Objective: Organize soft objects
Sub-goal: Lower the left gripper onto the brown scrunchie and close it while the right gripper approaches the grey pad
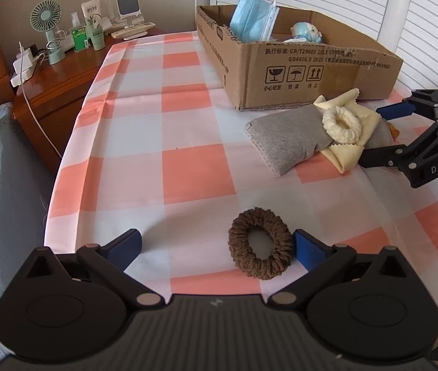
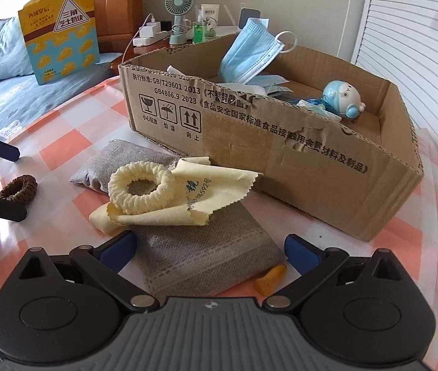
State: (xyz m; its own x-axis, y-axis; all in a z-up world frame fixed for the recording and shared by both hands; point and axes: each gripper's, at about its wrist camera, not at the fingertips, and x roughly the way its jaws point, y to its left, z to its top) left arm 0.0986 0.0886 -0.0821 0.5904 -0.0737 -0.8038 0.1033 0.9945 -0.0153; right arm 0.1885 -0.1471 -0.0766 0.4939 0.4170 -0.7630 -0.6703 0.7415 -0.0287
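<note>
Brown scrunchie between wide-open left gripper fingers; right gripper spread wide around grey pouch.

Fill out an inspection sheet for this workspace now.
Surface: pink-and-white checked cloth, a few creases.
Job's things: brown scrunchie alone on cloth; cream scrunchie on yellow cloth, draped over grey pouch; cardboard box holds blue face mask and small figurine.
Clutter: orange piece beside pouch.
Grippers: left gripper open around brown scrunchie; right gripper open around pouch.
Cables: white cable off nightstand.
Surroundings: desk fan, bottles, bed.
</note>
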